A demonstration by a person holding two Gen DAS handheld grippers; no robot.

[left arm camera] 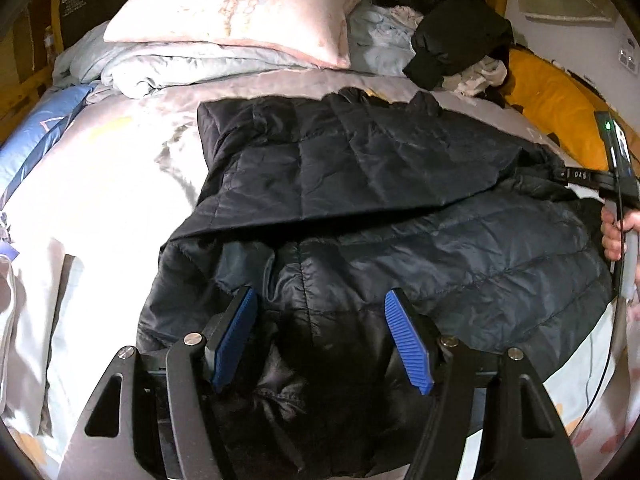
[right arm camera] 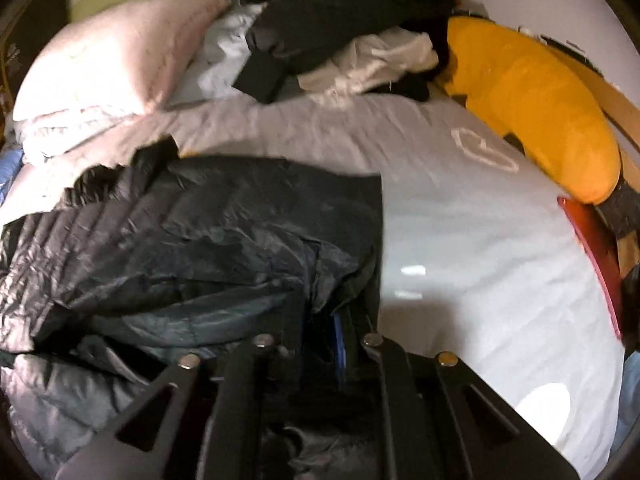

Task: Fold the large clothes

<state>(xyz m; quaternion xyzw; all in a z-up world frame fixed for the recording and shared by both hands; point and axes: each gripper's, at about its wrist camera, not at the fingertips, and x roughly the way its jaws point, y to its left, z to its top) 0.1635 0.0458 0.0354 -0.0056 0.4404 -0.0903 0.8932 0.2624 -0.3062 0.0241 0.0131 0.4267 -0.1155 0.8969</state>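
A black quilted jacket (left arm camera: 360, 184) lies part-folded on the bed (right arm camera: 460, 240). The left tool (left arm camera: 320, 320) hovers spread above its hem; the right tool (right arm camera: 340, 332) pinches its edge.

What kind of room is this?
Most likely a bedroom. There is a bed with a pink pillow resting on a bunched-up quilt, and a black puffer jacket spread over the bedsheet.

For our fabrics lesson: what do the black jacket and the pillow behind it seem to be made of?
Black quilted jacket: probably thin synthetic shell such as nylon, padded; it shows a slight sheen, fine crinkles and stitched panels.
Pink pillow: soft woven cloth, matte, faintly printed; fibre unclear.
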